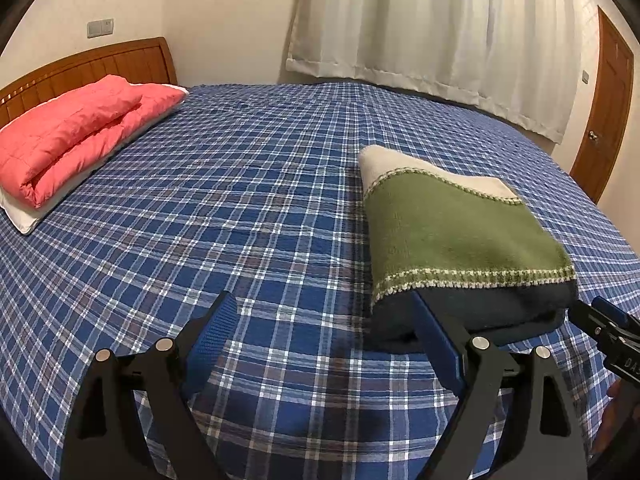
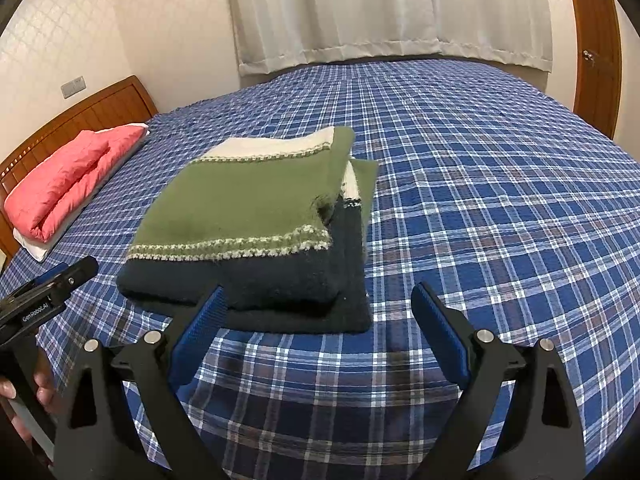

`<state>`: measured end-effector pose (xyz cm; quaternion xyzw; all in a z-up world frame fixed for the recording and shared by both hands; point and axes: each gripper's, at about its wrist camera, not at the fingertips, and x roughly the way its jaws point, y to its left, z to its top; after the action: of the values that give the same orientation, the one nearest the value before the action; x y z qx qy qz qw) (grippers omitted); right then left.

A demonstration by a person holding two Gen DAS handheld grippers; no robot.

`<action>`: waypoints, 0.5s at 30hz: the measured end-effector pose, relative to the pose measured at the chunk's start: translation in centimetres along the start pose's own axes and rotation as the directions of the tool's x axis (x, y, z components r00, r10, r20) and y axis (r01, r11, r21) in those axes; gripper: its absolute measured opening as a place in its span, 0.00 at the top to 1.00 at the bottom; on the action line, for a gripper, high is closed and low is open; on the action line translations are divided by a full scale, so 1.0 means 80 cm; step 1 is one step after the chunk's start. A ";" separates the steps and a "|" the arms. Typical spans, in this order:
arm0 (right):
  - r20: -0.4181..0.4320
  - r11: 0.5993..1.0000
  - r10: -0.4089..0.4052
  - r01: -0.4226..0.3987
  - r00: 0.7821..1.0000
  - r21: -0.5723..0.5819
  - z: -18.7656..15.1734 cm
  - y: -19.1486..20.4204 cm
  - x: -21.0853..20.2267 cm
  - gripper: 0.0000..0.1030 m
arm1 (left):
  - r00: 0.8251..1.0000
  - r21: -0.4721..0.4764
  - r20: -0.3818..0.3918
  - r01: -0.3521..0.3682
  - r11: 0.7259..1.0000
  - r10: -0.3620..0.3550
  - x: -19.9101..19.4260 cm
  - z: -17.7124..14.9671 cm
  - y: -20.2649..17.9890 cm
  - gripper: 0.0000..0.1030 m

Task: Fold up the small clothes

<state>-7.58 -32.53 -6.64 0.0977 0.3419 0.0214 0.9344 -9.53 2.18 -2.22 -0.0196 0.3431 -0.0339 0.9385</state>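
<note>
While I hold both grippers over the near edge of the plaid bed, the folded sweater lies flat on the cover, well apart from the pink quilt on its white pillow by the headboard. Left gripper: jaws wide open, nothing between, sweater just beside its right finger. Right gripper: jaws wide open, empty, sweater's near edge just ahead of its left finger.
</note>
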 end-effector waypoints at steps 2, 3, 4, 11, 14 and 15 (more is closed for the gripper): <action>-0.003 1.000 0.001 -0.001 1.000 -0.001 0.000 0.000 0.002 0.10 | 1.000 0.005 -0.010 -0.002 1.000 0.002 0.002 -0.001 -0.001 0.16; -0.004 1.000 0.001 -0.001 1.000 -0.001 0.000 0.000 0.002 0.10 | 1.000 0.007 -0.015 -0.009 1.000 0.009 0.003 -0.001 -0.002 0.16; -0.005 1.000 0.001 -0.001 1.000 -0.002 -0.001 0.000 0.003 0.10 | 1.000 0.004 -0.018 -0.018 1.000 0.018 0.005 -0.002 -0.002 0.15; -0.020 1.000 0.026 -0.025 0.999 0.012 -0.001 -0.005 0.009 0.10 | 0.999 0.008 0.030 0.019 1.000 -0.019 0.006 0.005 0.000 0.15; -0.019 0.998 0.045 -0.045 0.999 0.044 0.005 -0.020 0.005 0.10 | 0.999 0.007 0.036 -0.018 1.000 0.018 0.018 0.014 0.015 0.15; -0.015 0.998 0.034 -0.033 0.999 0.050 0.008 -0.027 0.003 0.10 | 0.999 0.001 0.029 -0.027 1.000 0.027 0.023 0.017 0.022 0.15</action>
<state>-7.02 -34.75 -6.73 0.1266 0.3479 0.0293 0.9285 -7.17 3.80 -2.51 -0.0149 0.3296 -0.0214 0.9438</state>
